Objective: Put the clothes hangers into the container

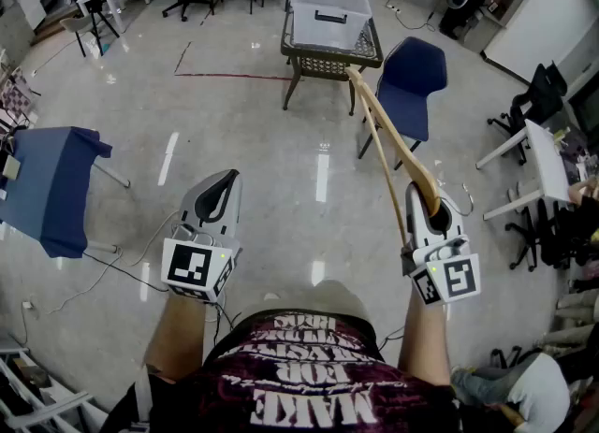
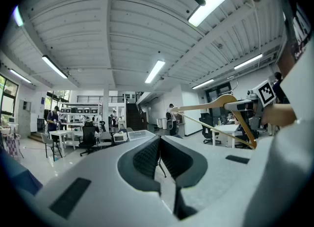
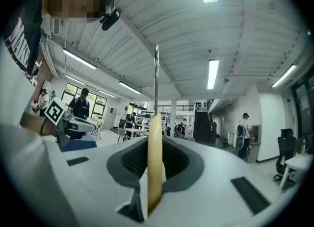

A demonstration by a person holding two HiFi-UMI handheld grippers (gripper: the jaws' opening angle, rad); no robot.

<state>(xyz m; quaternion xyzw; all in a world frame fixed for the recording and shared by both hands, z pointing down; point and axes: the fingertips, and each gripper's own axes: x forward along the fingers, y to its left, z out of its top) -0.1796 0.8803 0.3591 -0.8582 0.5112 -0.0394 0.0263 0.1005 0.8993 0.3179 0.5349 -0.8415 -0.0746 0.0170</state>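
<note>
The right gripper [image 1: 423, 205] has its jaws drawn in narrow and clamped on a pale wooden clothes hanger with a thin metal hook [image 1: 409, 160]. In the right gripper view the hanger [image 3: 155, 162] stands edge-on between the ribbed dark pads [image 3: 132, 158], which press it from either side, and the metal hook [image 3: 156, 79] rises straight up above it. The right gripper [image 3: 154, 158] is held out level. In the head view the hanger's long wooden arm and lower bar reach forward from the jaws, up in the air over the glossy grey floor [image 1: 243, 141]. The left gripper [image 1: 221, 181] is held level beside it and well apart. In the left gripper view its pads [image 2: 147, 156] are brought together, with nothing between them, so the left gripper [image 2: 159, 153] is closed and empty. That view also shows the hanger [image 2: 206, 106] off to the right. The clear plastic container with a dark handle [image 1: 323, 31] sits on a low table with dark lattice sides [image 1: 329, 66], farther ahead. A dark blue chair [image 1: 412, 71] stands just beside that table. The hanger is not in the container and is well short of it.
</note>
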